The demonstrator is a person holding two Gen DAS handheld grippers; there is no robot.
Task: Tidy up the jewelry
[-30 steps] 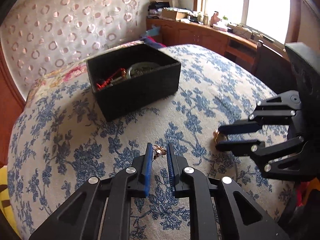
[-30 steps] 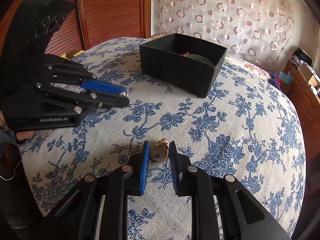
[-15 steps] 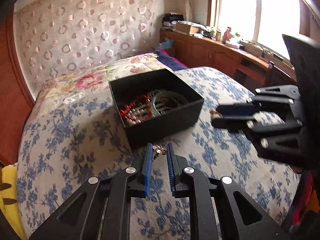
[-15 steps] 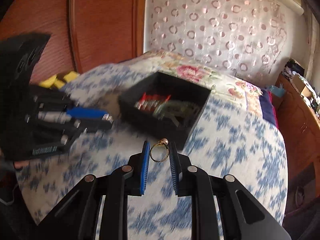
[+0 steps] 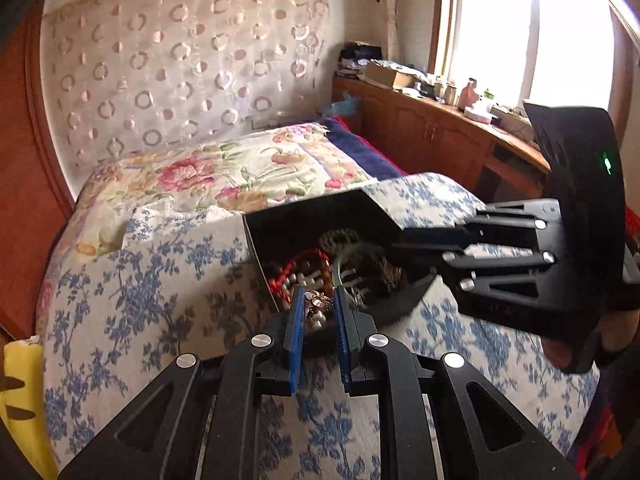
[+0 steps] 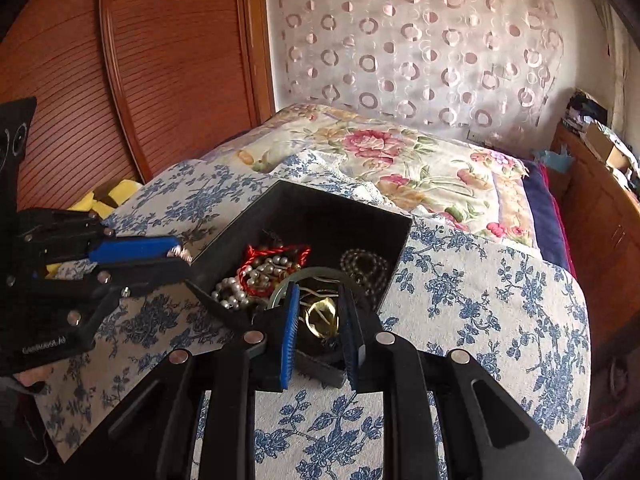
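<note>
A black open box [image 5: 280,236] [image 6: 248,220] sits on the blue-flowered bedspread and holds a red cord with pearl beads [image 6: 256,272], a dark bead bracelet [image 6: 364,262] and other jewelry. My left gripper [image 5: 318,306] is shut on a small rose-gold earring [image 5: 316,303], held over the box's near edge; it also shows in the right wrist view [image 6: 176,254]. My right gripper [image 6: 318,308] is shut on a gold ring [image 6: 322,316], held over the box's near corner; it also shows in the left wrist view [image 5: 400,246].
The bedspread [image 6: 480,300] covers a bed with a floral quilt [image 6: 380,160] behind the box. A wooden headboard [image 6: 160,60] stands at the left and a wooden cabinet [image 5: 420,128] under a window at the right. A yellow object [image 5: 20,380] lies at the bed's left edge.
Both grippers have lifted off the bedspread with their pieces and moved forward to the box; they now hang over its near side.
</note>
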